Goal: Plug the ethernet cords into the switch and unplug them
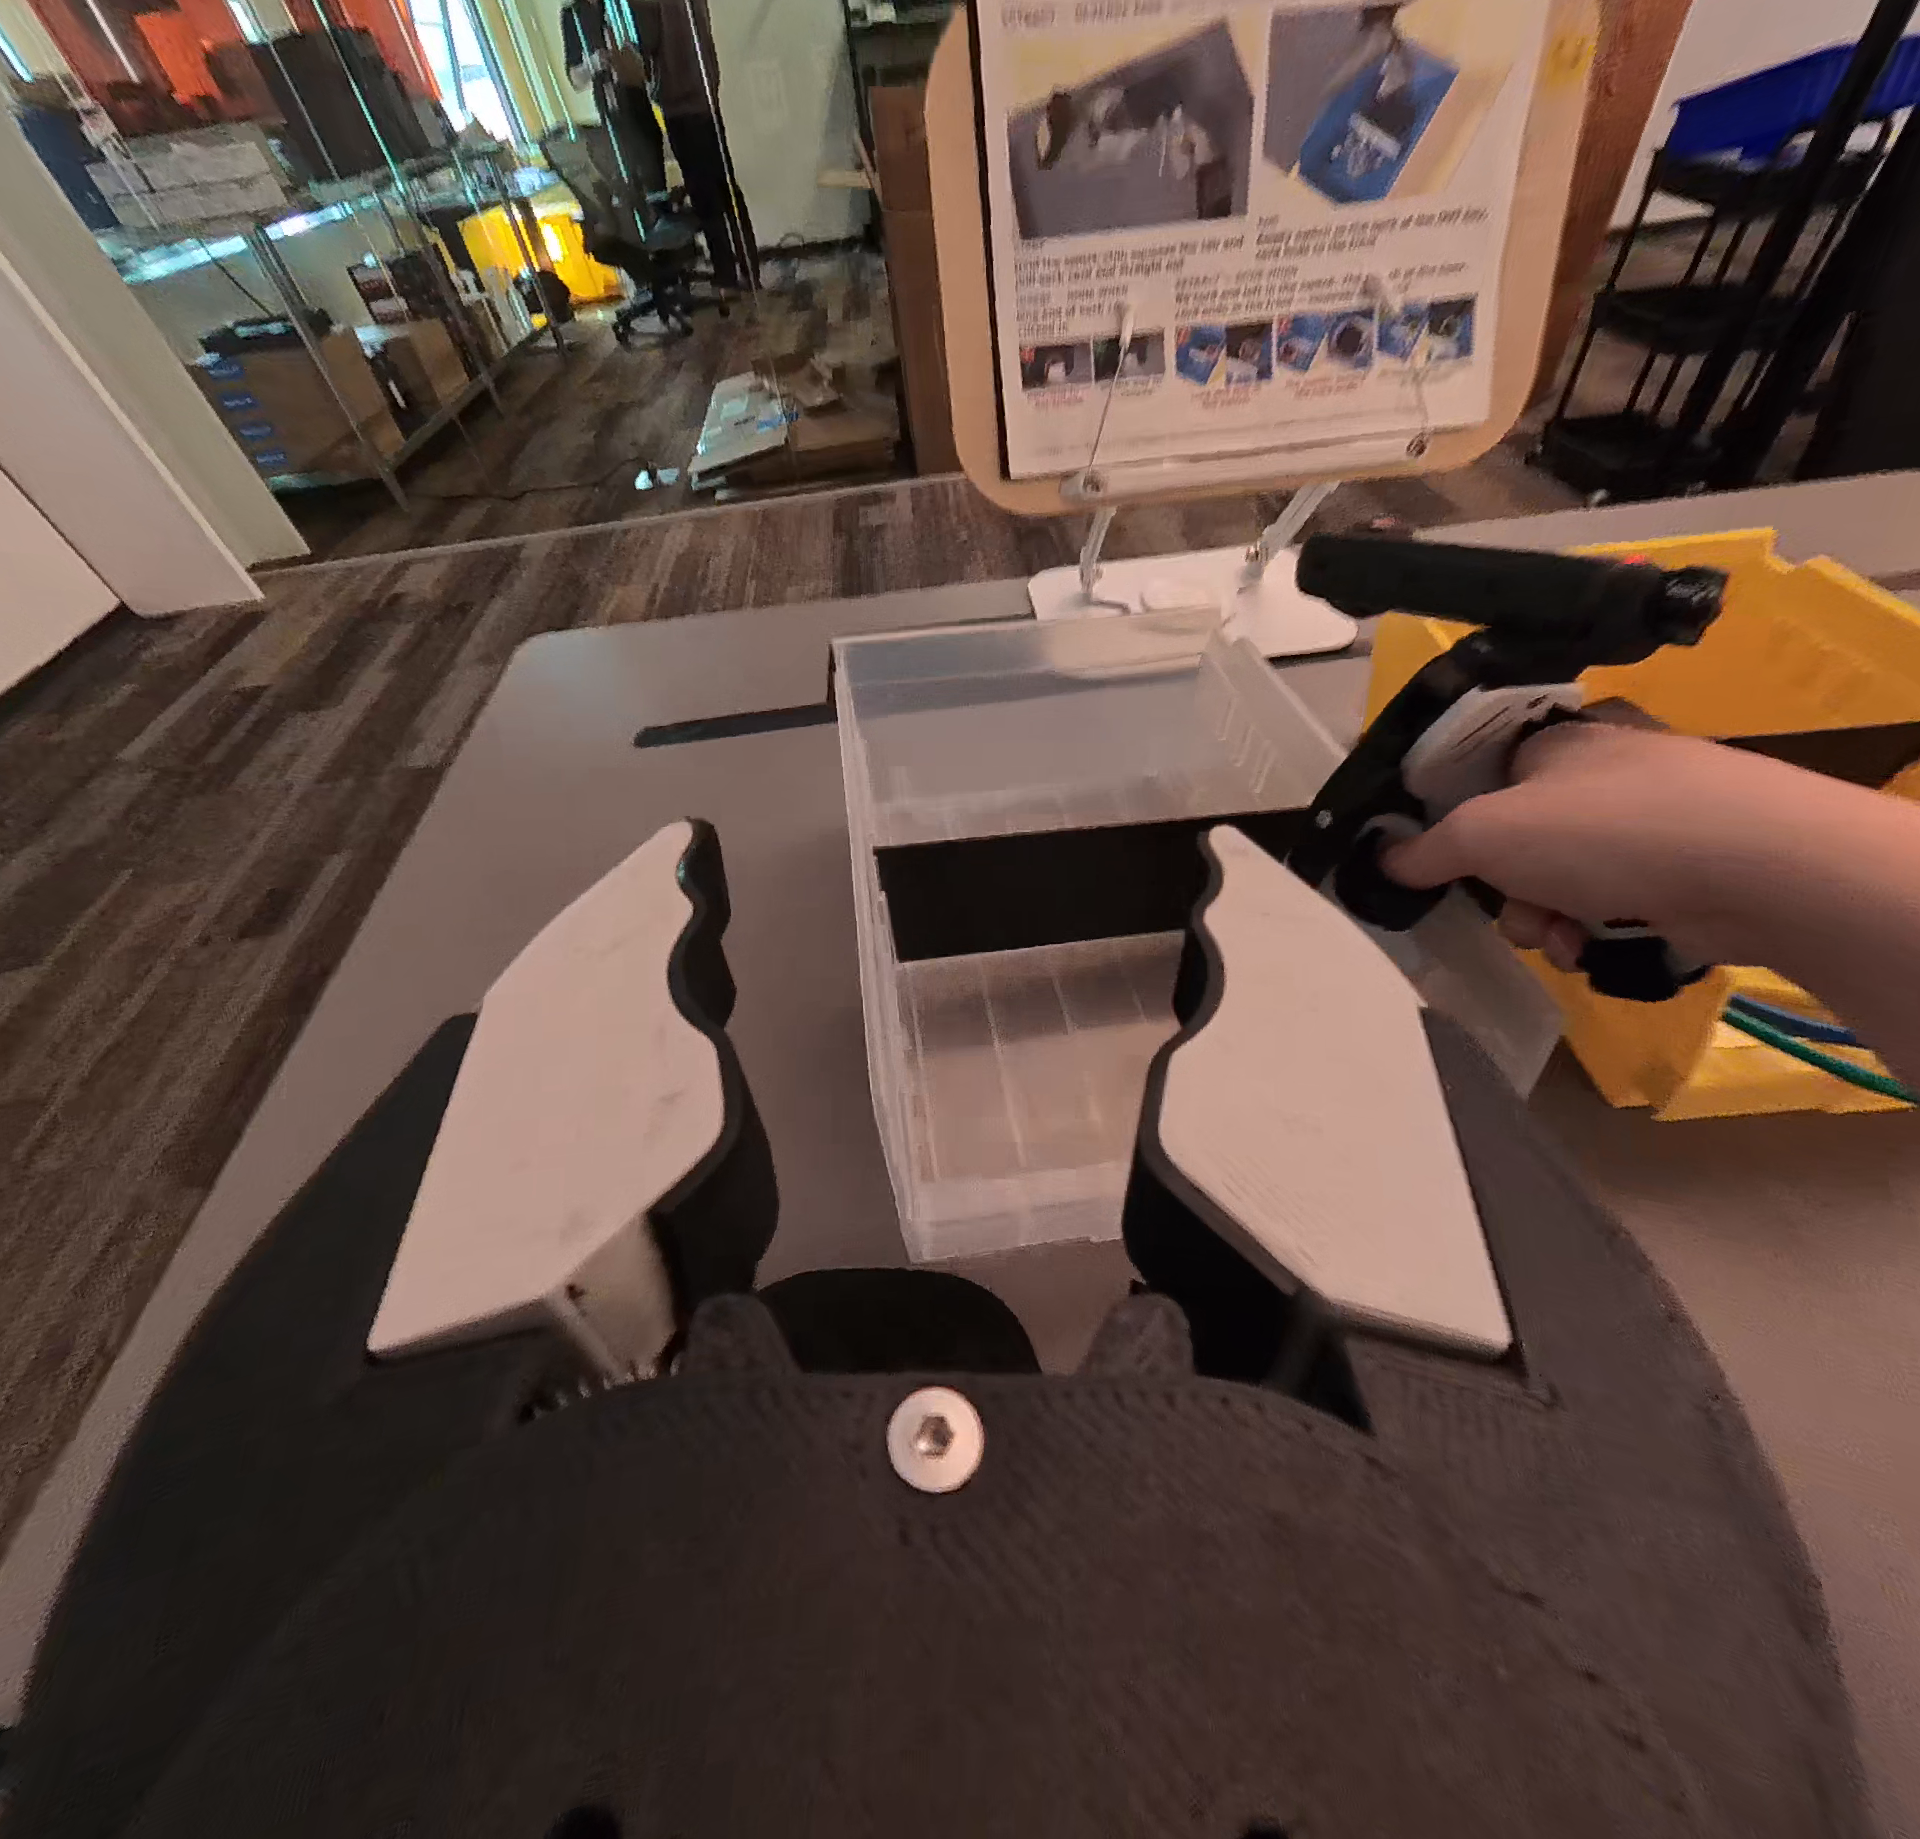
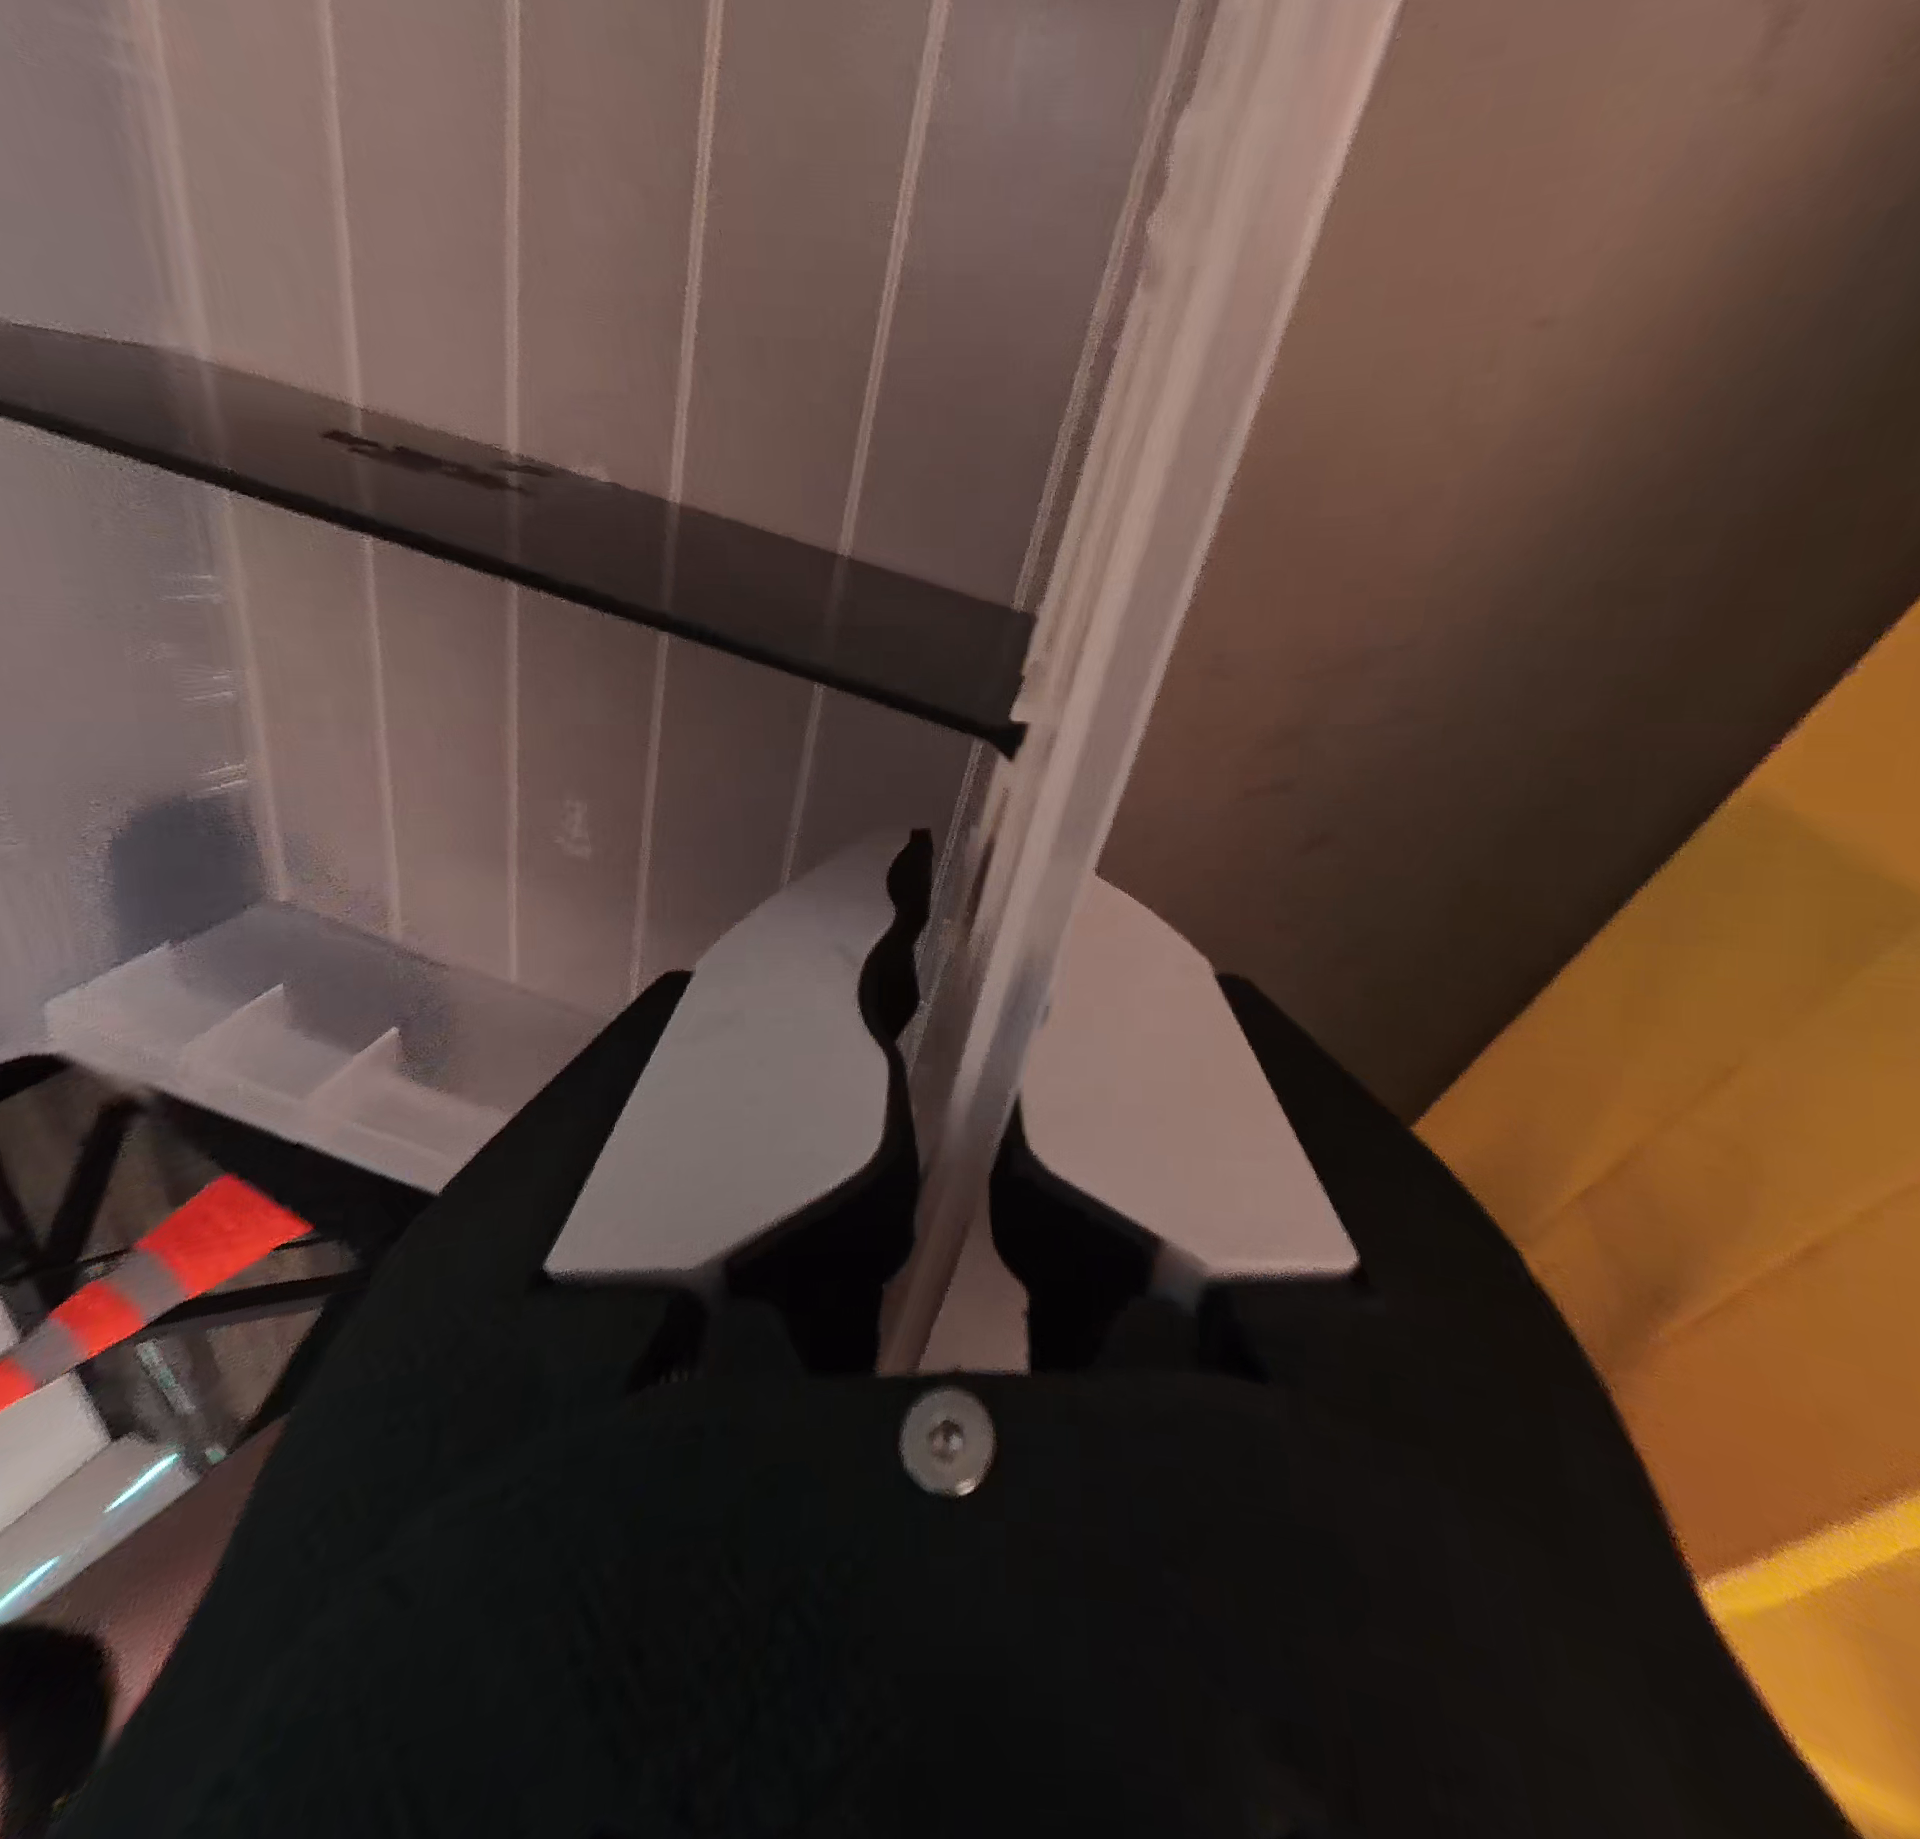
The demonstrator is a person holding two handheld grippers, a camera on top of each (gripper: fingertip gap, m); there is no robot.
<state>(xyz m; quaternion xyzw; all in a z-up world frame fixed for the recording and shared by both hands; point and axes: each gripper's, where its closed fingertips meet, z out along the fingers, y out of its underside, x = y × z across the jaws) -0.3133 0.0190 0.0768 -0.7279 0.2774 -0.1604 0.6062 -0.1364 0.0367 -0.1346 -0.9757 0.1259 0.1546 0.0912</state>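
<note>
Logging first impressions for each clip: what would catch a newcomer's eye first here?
The clear plastic bin in the middle of the grey table, with a black divider across it. The right gripper is clamped on the bin's right wall, while the left gripper hangs open in front of it. A yellow bin holding cords sits on the right.

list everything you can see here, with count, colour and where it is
clear bin: 1, see-through plastic, middle of the table, right wall pinched by the right hand-held gripper
divider: 1, black, upright across the clear bin
yellow bin: 1, right of the clear bin
cords: 2 seen, blue and green, in the yellow bin
table: 1, grey
instruction sheet: 1, white, on a stand behind the clear bin
person: 1, far behind glass
left hand-held gripper: 1, black and white, open, before the clear bin
right hand-held gripper: 1, black and white
hand: 1, holding the right hand-held gripper
</note>
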